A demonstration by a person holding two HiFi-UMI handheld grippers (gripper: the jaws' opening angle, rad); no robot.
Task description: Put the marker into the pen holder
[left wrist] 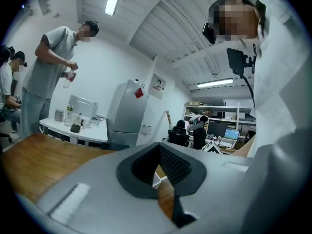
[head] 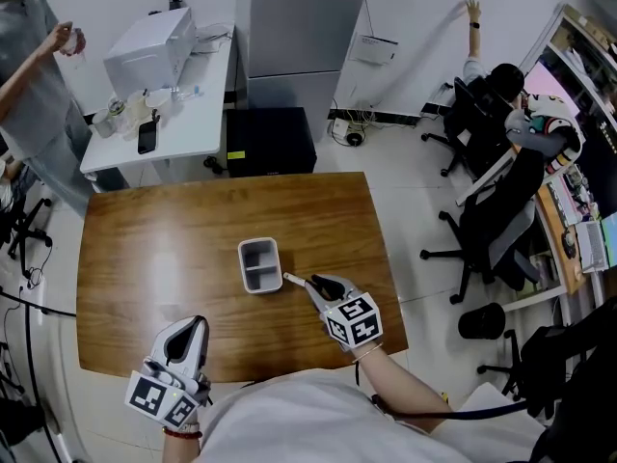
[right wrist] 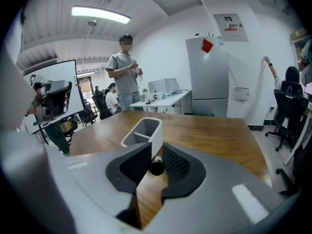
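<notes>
Carrying the marker [head: 292, 279] to the pen holder [head: 258, 244] looks like the step in hand. The right gripper [head: 313, 284] has the marker pinched between its ribbed pads. Its pale tip pokes out toward the holder's near right corner, just beside it but not over the rim. Seen along that gripper [right wrist: 157, 149], the marker's black butt end [right wrist: 156, 167] sits wedged in the grip, with the holder's grey wall [right wrist: 155, 139] close beyond. The holder stands upright on the wooden table [head: 164, 249], and both its compartments look empty to me. I cannot tell whether the marker's tip is touching the tabletop.

The marker lies fairly flat and points at the side of the holder. I'd judge that a straight push would only nudge the holder along. The next move calls for raising the marker above the rim, tipping it more upright over one compartment, and only then spreading the jaws.

The right hand reaches out from the person's body, low over the table. The marker cube faces up and the gripper's nose is aimed at the holder from its near right side. The left gripper [head: 196, 324] sits well back from the holder, on its near left, by the table edge closest to the person. Its jaws [left wrist: 158, 150] are pressed together with nothing between them, and it looks idle.
</notes>
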